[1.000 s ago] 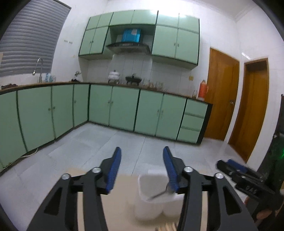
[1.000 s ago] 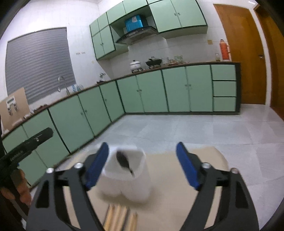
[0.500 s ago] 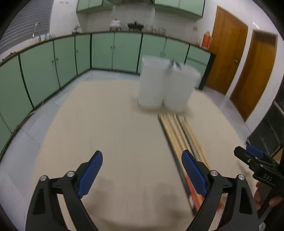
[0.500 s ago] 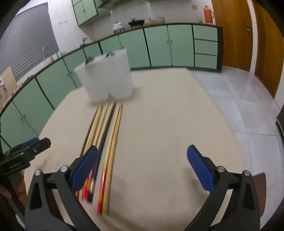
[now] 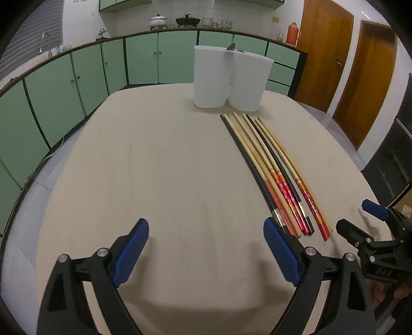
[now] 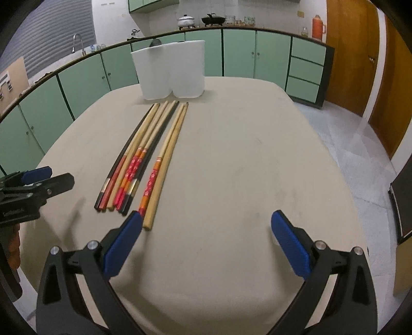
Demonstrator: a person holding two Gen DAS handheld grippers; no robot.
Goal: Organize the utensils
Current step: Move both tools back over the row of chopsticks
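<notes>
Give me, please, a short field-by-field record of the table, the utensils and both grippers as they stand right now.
surface: beige table
utensils loose: seven chopsticks lying side by side, tips toward the holder
holder: white two-compartment container at the far edge, a dark utensil showing above its rim
left gripper: open, nothing between the jaws, above bare table left of the chopsticks
right gripper: open, nothing between the jaws, its left finger by the near ends of the chopsticks
task state: chopsticks not yet in the holder

We see green base cabinets (image 5: 144,61) curving across the top of the frame, 2 wooden doors (image 5: 327,49) upper right, orange thermos (image 6: 318,27) plus 2 pots (image 6: 186,20) on the counter, faucet (image 6: 77,41) upper left.
</notes>
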